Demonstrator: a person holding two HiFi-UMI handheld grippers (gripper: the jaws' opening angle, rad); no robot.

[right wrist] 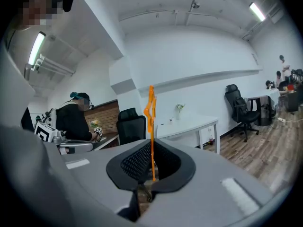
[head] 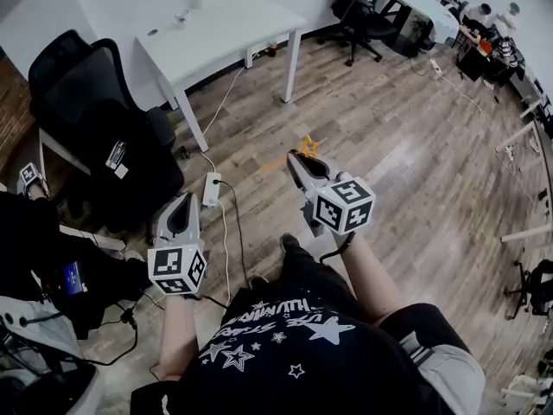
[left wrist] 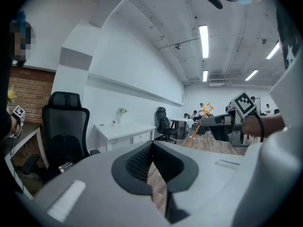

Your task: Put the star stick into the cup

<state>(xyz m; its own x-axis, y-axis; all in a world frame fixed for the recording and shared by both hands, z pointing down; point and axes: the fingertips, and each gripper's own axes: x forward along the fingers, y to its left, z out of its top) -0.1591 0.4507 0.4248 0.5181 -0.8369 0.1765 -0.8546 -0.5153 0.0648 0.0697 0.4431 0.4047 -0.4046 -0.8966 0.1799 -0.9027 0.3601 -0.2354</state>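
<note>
Right gripper [right wrist: 151, 167]: fingers closed on the orange star stick [right wrist: 151, 122], star end up, carried above the floor [head: 389, 145]. Left gripper [left wrist: 151, 148]: fingers together, empty. No cup in view. Judged step: transport. The next move requires locating the cup.
</note>
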